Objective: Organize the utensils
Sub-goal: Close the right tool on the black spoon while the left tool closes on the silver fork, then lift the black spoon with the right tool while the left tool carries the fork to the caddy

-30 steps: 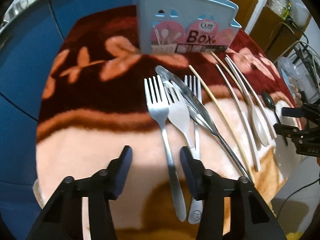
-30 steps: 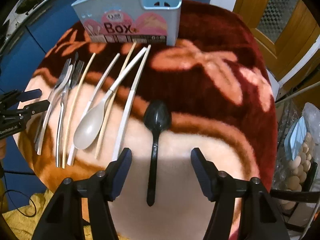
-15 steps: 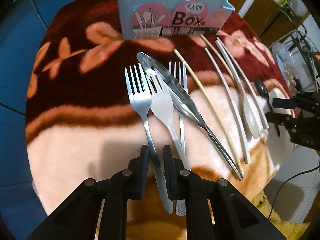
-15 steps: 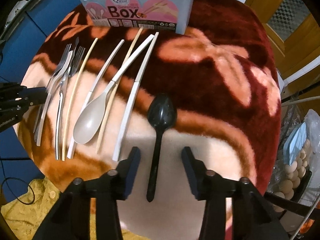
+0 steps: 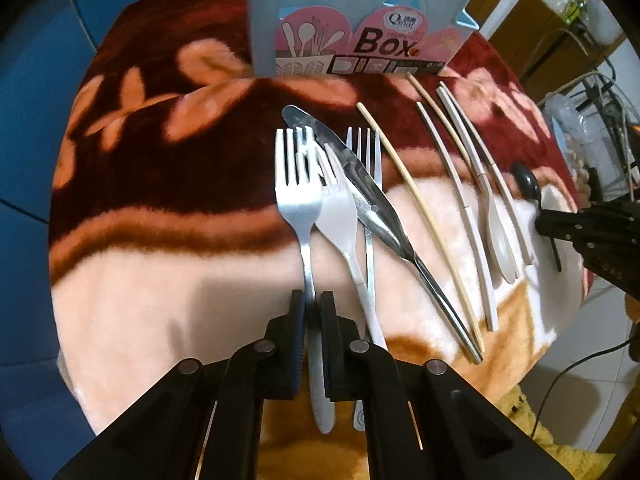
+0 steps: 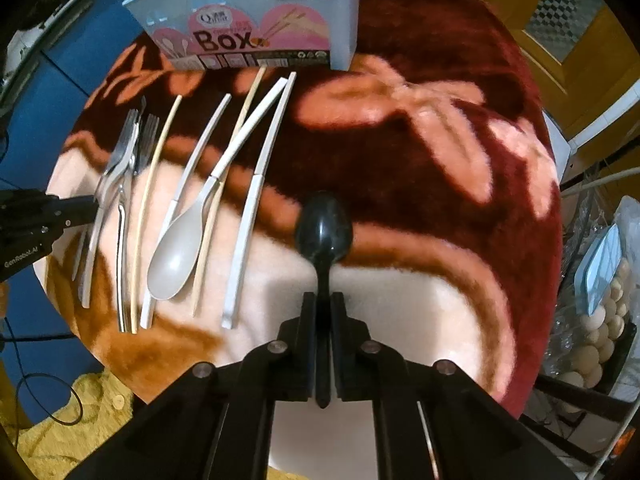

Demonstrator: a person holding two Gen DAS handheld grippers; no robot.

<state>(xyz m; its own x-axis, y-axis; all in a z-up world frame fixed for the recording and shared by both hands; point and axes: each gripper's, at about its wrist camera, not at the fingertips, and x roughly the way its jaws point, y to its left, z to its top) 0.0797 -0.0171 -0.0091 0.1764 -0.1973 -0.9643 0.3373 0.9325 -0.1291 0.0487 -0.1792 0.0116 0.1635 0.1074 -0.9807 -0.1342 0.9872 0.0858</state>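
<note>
A light blue utensil box (image 5: 360, 20) stands at the far side of a red and peach blanket; it also shows in the right wrist view (image 6: 256, 20). My left gripper (image 5: 311, 304) is shut on the handle of a steel fork (image 5: 298, 184), the leftmost of the row. Beside it lie a white plastic fork (image 5: 340, 224), a steel knife (image 5: 372, 204) and another steel fork (image 5: 366, 148). My right gripper (image 6: 323, 304) is shut on the handle of a black spoon (image 6: 324, 228). A beige spoon (image 6: 176, 260) and several chopsticks (image 6: 250, 208) lie left of it.
The blanket (image 5: 160, 280) covers a small round table with blue panels behind. A rack with eggs (image 6: 596, 320) stands at the right edge. A cable (image 6: 44, 396) and a yellow cloth lie on the floor at the left.
Both grippers have moved forward and closed. The left one went from open to shut on the steel fork's handle, the right one from open to shut on the black spoon's handle.
</note>
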